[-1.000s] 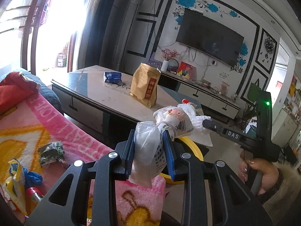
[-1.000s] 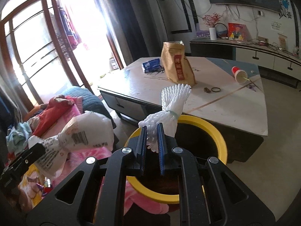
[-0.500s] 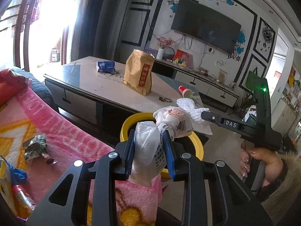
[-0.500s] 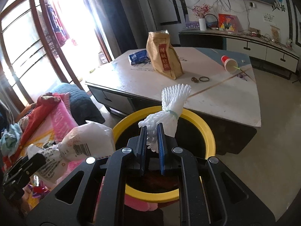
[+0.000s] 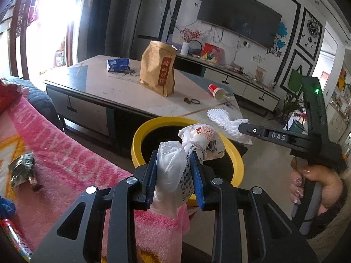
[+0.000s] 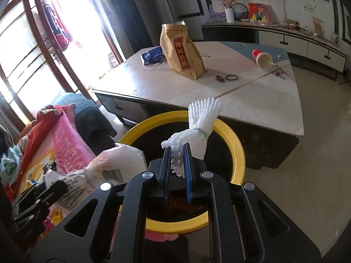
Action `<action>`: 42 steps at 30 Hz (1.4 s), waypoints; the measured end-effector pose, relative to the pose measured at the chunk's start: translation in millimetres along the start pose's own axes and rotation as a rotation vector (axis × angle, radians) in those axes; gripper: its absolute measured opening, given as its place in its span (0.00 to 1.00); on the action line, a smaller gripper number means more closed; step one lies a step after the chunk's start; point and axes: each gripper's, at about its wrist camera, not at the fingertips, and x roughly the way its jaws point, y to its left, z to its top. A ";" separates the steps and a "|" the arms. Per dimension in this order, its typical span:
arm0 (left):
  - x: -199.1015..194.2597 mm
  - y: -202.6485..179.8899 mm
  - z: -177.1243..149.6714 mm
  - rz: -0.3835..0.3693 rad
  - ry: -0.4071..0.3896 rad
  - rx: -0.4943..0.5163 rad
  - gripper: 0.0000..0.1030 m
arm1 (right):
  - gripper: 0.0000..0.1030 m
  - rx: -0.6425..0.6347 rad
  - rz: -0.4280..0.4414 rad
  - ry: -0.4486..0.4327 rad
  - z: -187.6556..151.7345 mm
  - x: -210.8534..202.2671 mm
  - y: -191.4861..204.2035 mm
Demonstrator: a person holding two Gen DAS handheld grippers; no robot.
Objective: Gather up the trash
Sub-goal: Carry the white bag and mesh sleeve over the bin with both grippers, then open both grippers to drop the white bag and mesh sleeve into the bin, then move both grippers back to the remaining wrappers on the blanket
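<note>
Two loads held over round yellow-rimmed black bin (image 6: 238, 151): left gripper (image 5: 175, 175) clenches crumpled white plastic bag (image 5: 171, 171), right gripper (image 6: 177, 173) pinches white foam fruit net (image 6: 198, 129). Advice: centre both inside rim, lower, then release.

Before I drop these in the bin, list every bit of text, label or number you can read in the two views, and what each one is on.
"DAS": white letters on the body of the right tongs.
Plastic bag in the left tongs: barcode and small print, too small to read.
Brown paper bag on the table: red label with characters, too blurred to read.
Blue packet: print unreadable.
Pink blanket: large letters, blurred and cut off.
</note>
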 end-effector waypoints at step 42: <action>-71.6 39.2 3.1 0.161 -0.168 -0.119 0.93 | 0.72 -0.105 0.099 -0.132 -5.8 -38.1 67.1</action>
